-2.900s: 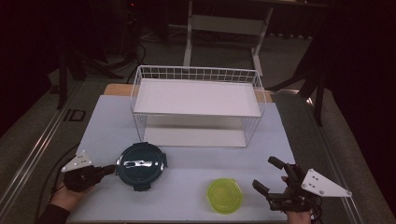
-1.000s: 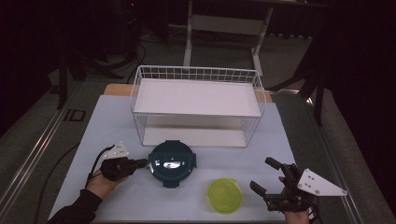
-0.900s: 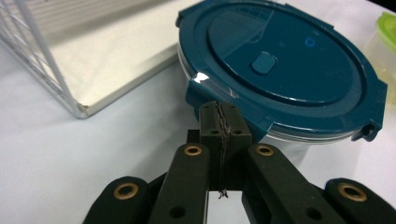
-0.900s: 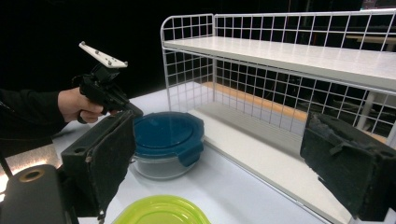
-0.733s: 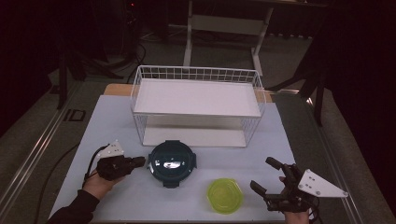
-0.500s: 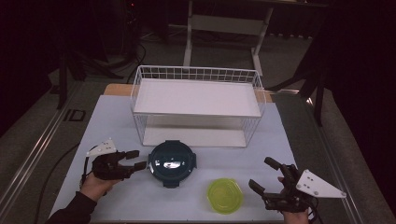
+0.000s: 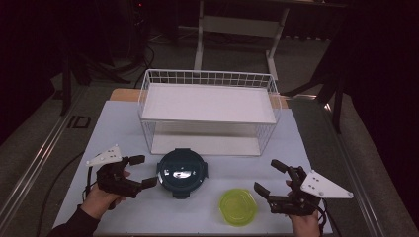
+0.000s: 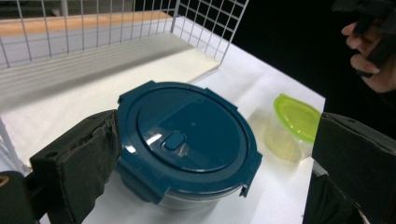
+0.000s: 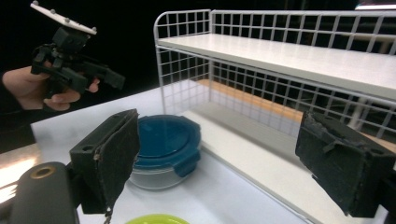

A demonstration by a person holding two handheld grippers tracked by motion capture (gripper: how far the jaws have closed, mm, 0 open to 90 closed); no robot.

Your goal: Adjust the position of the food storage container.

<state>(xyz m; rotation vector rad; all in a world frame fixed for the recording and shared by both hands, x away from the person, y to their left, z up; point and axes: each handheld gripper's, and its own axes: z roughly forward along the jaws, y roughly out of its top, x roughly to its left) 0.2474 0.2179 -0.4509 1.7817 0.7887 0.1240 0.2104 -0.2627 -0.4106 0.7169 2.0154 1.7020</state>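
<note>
While its two black jaws stand wide apart and hold nothing, the left gripper (image 7: 140,171) sits just left of the round blue box (image 7: 182,171), not touching it. The box rests on the white table (image 7: 123,128), right in front of the wire shelf (image 7: 207,111). The right gripper (image 7: 274,177) has its jaws spread wide too, with nothing in them. It waits just right of the little green-lidded tub (image 7: 238,207).

Dark teal container lid (image 7: 181,172), yellow-green smaller container lid (image 7: 238,207), white wire rack (image 7: 210,111), pale tabletop (image 7: 99,133).
</note>
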